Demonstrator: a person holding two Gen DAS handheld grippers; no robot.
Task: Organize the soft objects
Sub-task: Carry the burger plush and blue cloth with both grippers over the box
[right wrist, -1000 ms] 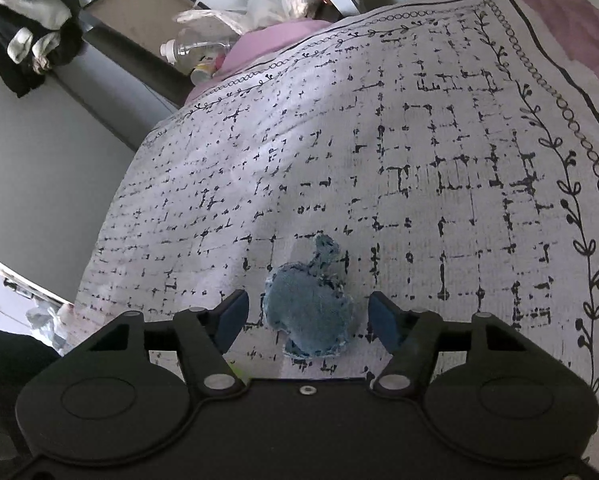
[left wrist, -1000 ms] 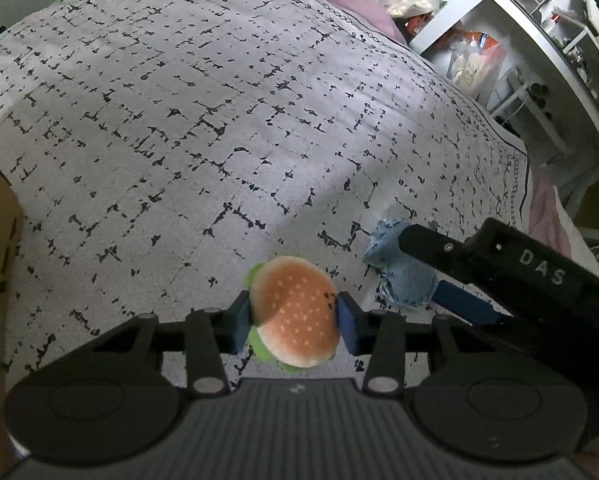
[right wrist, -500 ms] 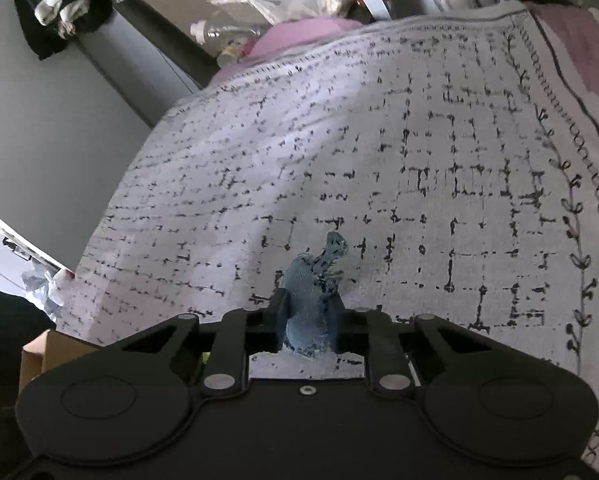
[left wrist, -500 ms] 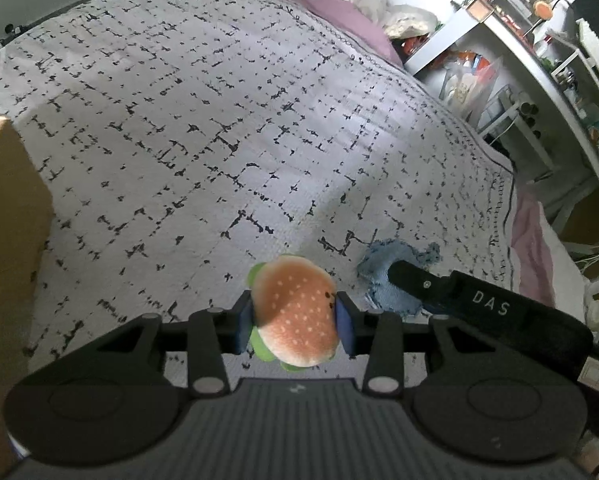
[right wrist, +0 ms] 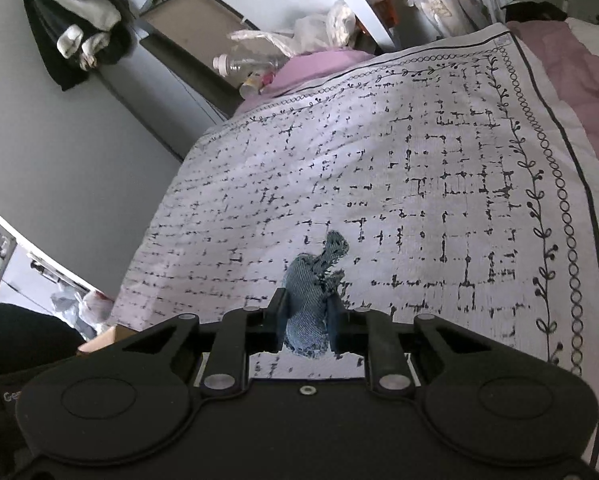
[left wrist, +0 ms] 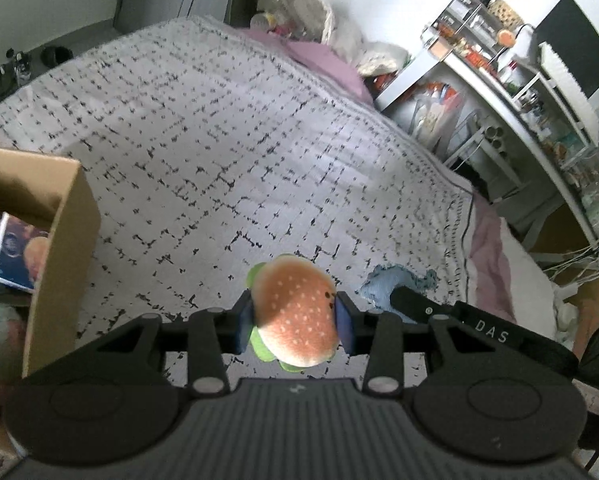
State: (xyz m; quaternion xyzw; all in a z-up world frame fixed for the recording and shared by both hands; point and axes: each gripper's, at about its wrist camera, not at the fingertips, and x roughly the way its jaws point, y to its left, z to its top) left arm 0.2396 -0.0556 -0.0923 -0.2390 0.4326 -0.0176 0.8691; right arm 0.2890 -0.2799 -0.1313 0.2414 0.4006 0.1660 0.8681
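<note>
The left gripper (left wrist: 295, 326) pinched a plush hamburger toy (left wrist: 295, 316) between its two blue fingers (left wrist: 244, 326), the sesame bun facing the camera and a green lettuce edge showing above and below; the toy hung clear of the bed. Just to its right, the right gripper (right wrist: 306, 322) had its fingers (right wrist: 277, 320) pressed in on a blue denim soft piece (right wrist: 313, 304), whose frayed edge and narrow upper tip stuck out beyond them above the bedspread; those fingers had just been closing, with the denim piece between them. In the left wrist view the same denim piece (left wrist: 387, 284) showed beside the hamburger, with the right gripper's black body across its near side. The bed was covered by a white bedspread (left wrist: 219, 152) printed with a broken black grid and, along its right edge, a vine border. An open cardboard box (left wrist: 65, 240) stood at the left of the bed, with soft things partly visible inside, too blurred to name. A pink sheet (right wrist: 579, 64) lay past the far right edge of the bedspread.
</note>
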